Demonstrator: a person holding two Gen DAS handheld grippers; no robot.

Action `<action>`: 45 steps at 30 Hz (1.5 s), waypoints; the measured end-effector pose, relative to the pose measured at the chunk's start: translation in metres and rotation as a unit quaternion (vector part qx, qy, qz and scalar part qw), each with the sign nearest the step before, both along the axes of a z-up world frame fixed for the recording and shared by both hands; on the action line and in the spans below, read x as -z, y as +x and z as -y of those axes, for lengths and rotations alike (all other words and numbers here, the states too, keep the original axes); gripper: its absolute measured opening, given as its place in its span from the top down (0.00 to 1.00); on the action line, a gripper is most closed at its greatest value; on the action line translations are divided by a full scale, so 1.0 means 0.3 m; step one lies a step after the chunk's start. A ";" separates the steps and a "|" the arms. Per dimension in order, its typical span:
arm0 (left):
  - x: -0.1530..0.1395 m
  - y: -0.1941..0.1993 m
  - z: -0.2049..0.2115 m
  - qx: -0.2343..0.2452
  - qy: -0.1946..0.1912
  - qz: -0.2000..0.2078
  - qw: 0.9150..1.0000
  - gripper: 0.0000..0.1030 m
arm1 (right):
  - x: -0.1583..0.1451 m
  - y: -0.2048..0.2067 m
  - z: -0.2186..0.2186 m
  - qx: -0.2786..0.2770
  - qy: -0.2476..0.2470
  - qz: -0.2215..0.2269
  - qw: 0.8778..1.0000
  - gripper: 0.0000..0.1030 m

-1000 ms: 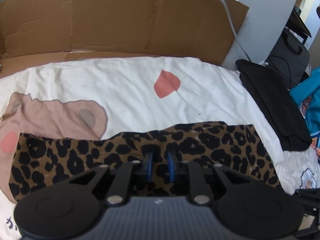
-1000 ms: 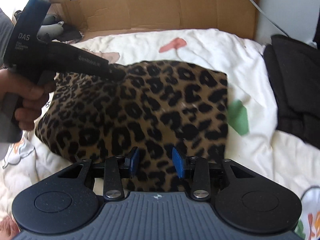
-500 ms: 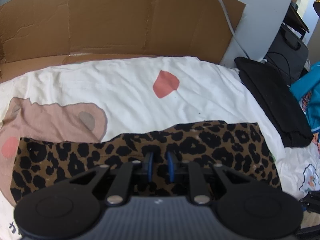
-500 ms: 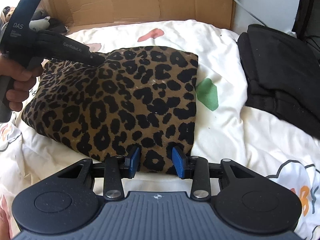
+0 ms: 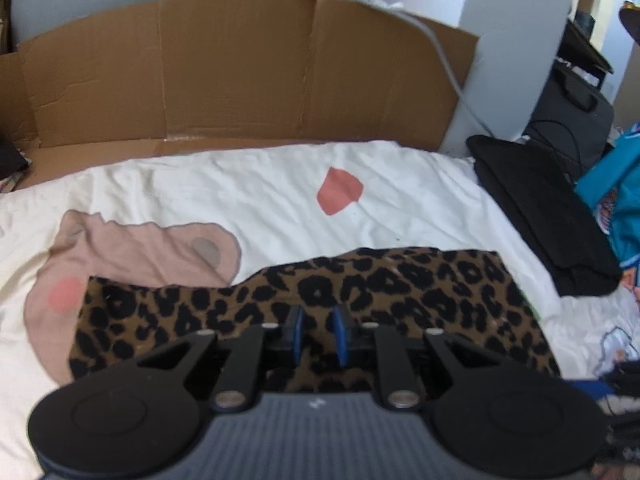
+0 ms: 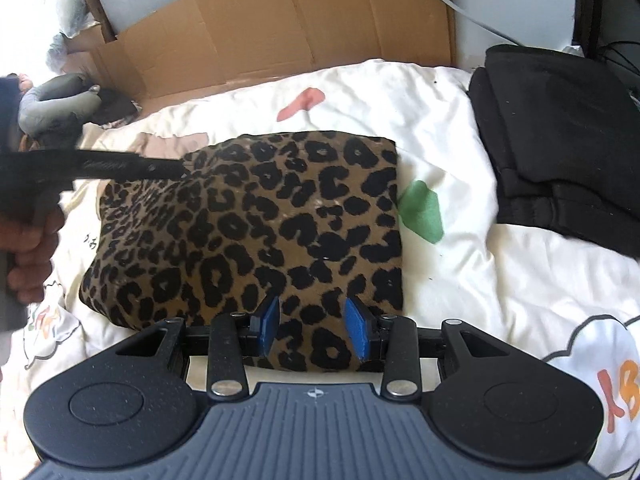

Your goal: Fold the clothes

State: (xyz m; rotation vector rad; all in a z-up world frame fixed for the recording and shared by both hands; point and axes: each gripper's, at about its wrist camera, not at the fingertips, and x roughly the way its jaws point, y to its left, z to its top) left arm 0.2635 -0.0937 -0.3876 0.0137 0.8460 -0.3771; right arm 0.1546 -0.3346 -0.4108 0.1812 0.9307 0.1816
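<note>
A folded leopard-print garment (image 5: 420, 292) (image 6: 280, 220) lies on a white printed duvet (image 5: 240, 200) (image 6: 520, 280). My left gripper (image 5: 318, 330) has its blue pads close together with leopard fabric pinched between them. In the right wrist view the left gripper (image 6: 182, 168), held by a hand (image 6: 32, 252), meets the garment's far left edge. My right gripper (image 6: 312, 324) stands open over the garment's near edge, with fabric showing between its spread pads.
A stack of folded black clothes (image 6: 560, 140) (image 5: 536, 216) lies on the duvet to the right. A cardboard sheet (image 5: 240, 80) (image 6: 300, 32) stands along the far side. Teal clothing (image 5: 616, 200) sits at the far right.
The right gripper has drawn back toward the garment's near edge, still open. The left gripper keeps its hold at the far left edge, and its view has tilted up slightly.
</note>
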 end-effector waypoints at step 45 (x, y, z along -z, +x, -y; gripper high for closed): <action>0.087 -0.377 -0.255 -0.110 0.034 -0.080 0.990 0.63 | 0.059 -0.156 0.093 0.093 0.102 -0.053 0.989 0.58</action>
